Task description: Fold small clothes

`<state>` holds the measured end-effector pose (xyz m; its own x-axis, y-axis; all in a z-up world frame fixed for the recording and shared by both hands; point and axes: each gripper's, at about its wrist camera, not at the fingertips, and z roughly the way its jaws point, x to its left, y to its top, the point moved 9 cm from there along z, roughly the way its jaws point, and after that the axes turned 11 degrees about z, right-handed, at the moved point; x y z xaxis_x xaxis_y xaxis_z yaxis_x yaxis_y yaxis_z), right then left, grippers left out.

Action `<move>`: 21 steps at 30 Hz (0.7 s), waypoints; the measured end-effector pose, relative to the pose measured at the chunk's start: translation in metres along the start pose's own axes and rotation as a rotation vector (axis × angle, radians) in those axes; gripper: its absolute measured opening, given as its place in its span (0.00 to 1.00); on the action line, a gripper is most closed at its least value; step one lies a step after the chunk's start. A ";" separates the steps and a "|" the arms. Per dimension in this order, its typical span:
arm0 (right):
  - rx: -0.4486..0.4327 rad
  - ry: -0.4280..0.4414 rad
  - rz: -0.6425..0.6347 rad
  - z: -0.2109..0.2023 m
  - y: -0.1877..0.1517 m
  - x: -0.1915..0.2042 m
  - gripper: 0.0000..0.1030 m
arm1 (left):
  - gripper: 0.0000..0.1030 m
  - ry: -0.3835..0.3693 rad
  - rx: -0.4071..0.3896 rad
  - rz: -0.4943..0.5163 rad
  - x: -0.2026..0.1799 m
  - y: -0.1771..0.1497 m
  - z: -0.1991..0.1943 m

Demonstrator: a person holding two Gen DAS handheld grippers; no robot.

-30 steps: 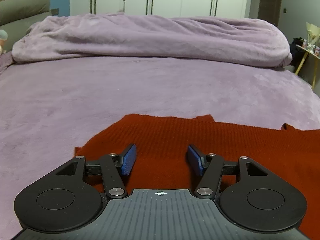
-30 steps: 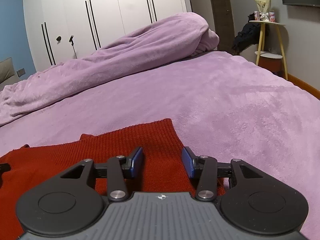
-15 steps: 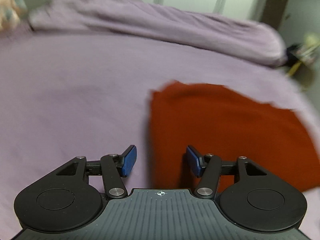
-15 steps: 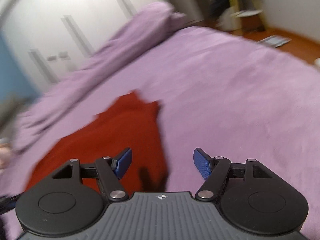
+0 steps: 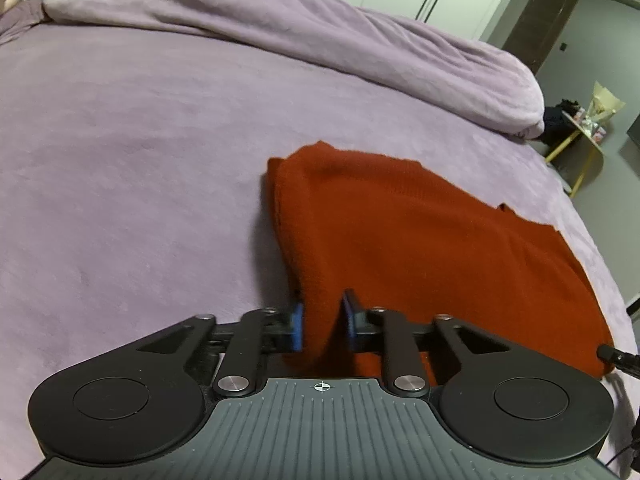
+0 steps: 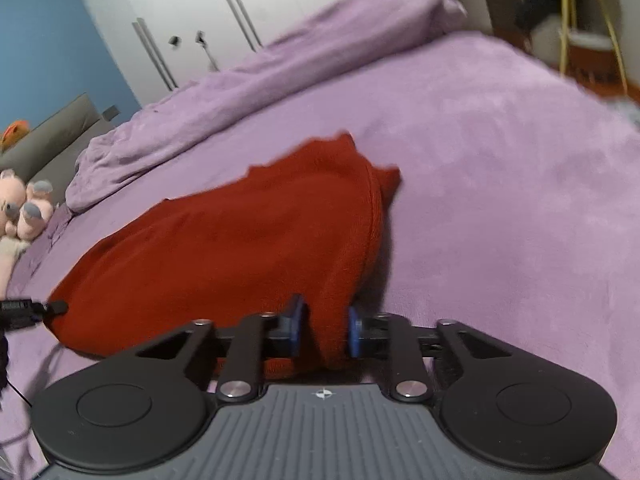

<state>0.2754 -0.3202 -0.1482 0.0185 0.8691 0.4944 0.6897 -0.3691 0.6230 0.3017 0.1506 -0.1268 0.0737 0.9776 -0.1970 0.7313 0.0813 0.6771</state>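
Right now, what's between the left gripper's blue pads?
In the left wrist view, a pinched-up edge of the red knit sweater sits between the closing left gripper pads; nothing else is there.

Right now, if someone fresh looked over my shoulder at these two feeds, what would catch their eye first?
The red knit garment, the one strong colour, lying on the purple bed cover. Next, the left gripper and the right gripper, each closing its blue pads on a pinched-up near edge of that garment. Behind, a bunched duvet runs across the far side of the bed.
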 end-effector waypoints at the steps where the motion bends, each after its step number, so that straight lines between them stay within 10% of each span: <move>1: -0.012 0.022 -0.007 -0.003 0.001 0.003 0.13 | 0.14 -0.011 -0.010 0.002 -0.001 0.002 -0.001; 7: 0.024 0.079 0.053 0.003 -0.004 -0.001 0.22 | 0.14 -0.108 -0.024 0.049 -0.016 0.002 0.003; 12: 0.039 0.067 0.045 0.009 -0.002 0.005 0.27 | 0.32 -0.115 0.022 0.089 -0.024 0.002 0.014; 15: 0.038 0.000 -0.022 0.008 -0.001 0.011 0.12 | 0.12 -0.082 0.027 0.099 -0.025 0.005 0.015; 21: -0.038 0.175 0.116 -0.020 0.018 0.008 0.10 | 0.12 -0.220 -0.136 0.032 -0.020 0.020 -0.021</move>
<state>0.2736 -0.3270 -0.1208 -0.0323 0.7510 0.6595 0.6627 -0.4778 0.5766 0.3009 0.1371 -0.0944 0.2524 0.9154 -0.3136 0.6296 0.0908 0.7716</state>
